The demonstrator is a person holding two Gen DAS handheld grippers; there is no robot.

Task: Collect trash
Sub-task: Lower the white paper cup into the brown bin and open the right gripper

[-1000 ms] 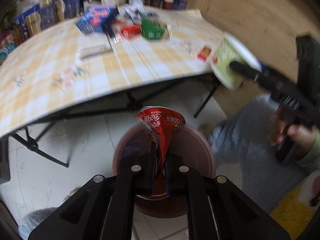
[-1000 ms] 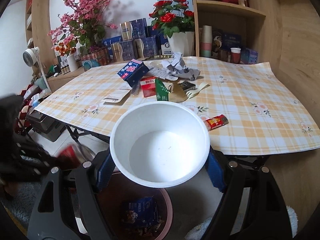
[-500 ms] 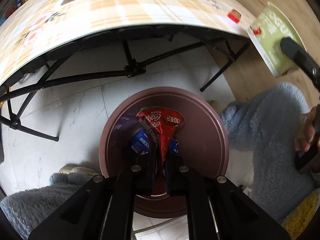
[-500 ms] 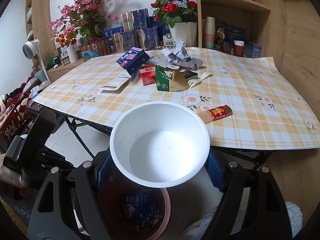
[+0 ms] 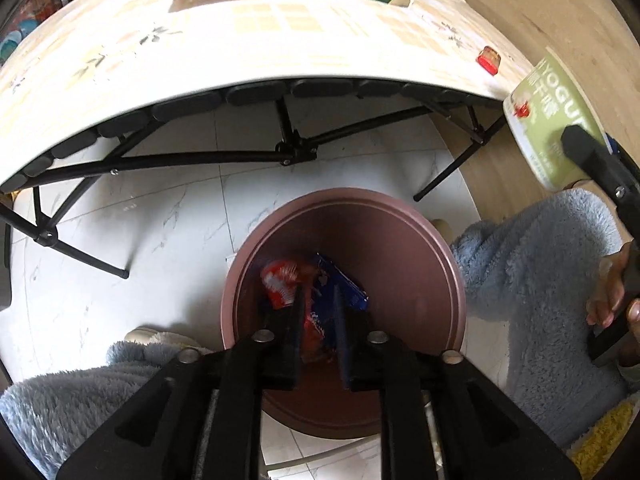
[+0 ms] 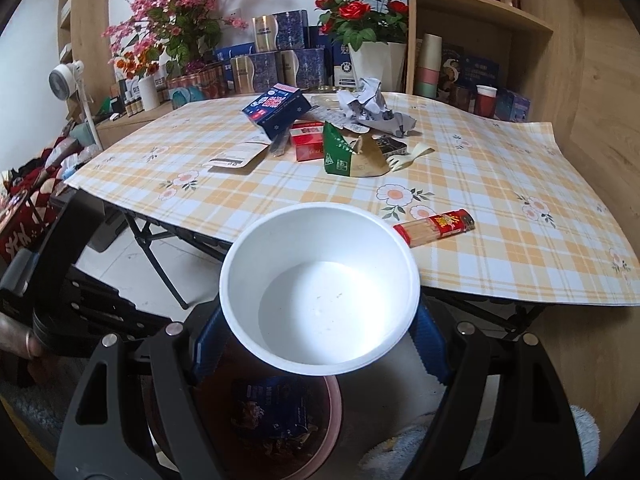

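Note:
My left gripper [image 5: 317, 320] points down into the round maroon bin [image 5: 404, 236], and its jaws are opening. The red snack wrapper [image 5: 280, 282] is loose between and beyond the fingers, blurred, dropping onto a blue packet [image 5: 344, 284] in the bin. My right gripper [image 6: 320, 336] is shut on a white paper bowl [image 6: 320, 292], held tilted above the bin [image 6: 334, 404]. From the left wrist view the bowl [image 5: 548, 120] shows a green yogurt label.
The folding table [image 6: 500, 216] with a yellow plaid cloth holds a red stick packet [image 6: 440, 226], a green pouch [image 6: 336, 152], a red box [image 6: 306, 144], a blue box [image 6: 276, 110] and crumpled paper [image 6: 370, 108]. Grey fleece sleeves flank the bin on the white tile floor [image 5: 160, 232].
The left gripper sank over the bin and its fingers parted, letting the red wrapper go. The right gripper still holds the bowl in the same place.

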